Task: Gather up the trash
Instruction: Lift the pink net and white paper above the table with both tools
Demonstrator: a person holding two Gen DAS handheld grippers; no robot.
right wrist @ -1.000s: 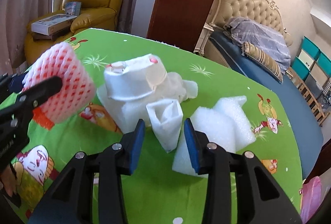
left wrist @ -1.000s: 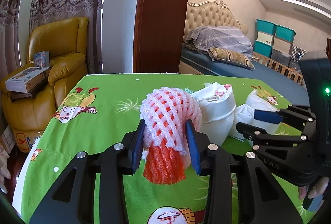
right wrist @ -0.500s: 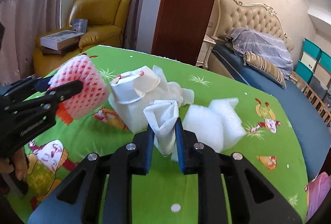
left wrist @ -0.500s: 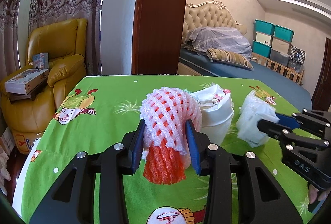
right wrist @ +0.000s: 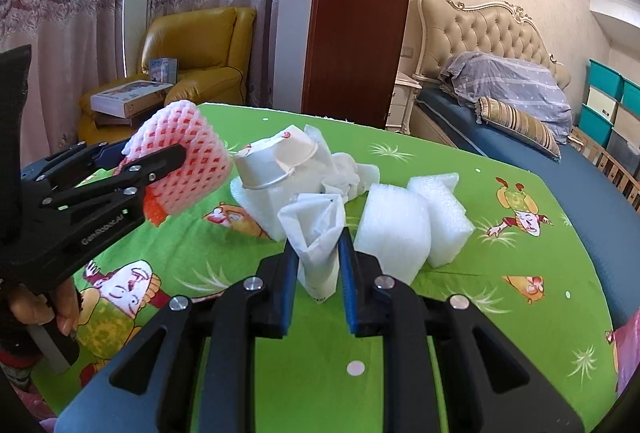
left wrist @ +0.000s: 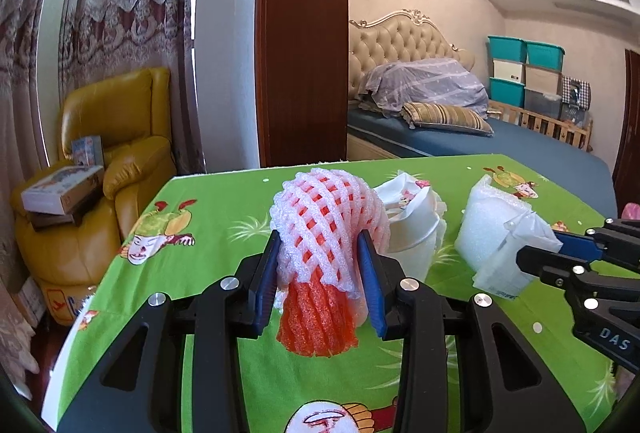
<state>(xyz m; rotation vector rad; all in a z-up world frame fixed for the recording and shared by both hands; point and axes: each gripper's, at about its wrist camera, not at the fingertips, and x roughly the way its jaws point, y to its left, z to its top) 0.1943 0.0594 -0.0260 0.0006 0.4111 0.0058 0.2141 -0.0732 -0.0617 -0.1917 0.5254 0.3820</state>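
My left gripper (left wrist: 322,269) is shut on a pink and orange foam fruit net (left wrist: 326,229) and holds it above the green tablecloth (left wrist: 224,205); the net also shows in the right wrist view (right wrist: 184,153). My right gripper (right wrist: 318,265) is shut on a crumpled white plastic wrapper (right wrist: 318,233), lifted off the cloth; the wrapper shows in the left wrist view (left wrist: 516,249) too. A crushed white paper cup (right wrist: 276,161) lies on white foam and tissue behind. White foam blocks (right wrist: 412,217) sit to the right.
The table's far edge borders a brown door panel (left wrist: 300,33). A yellow armchair (left wrist: 100,161) with boxes stands left of the table. A bed (right wrist: 500,93) and stacked storage bins (left wrist: 524,73) stand to the right.
My right gripper closed on the white wrapper and lifted it up and back from the pile. My left gripper kept hold of the foam net and rose slightly.
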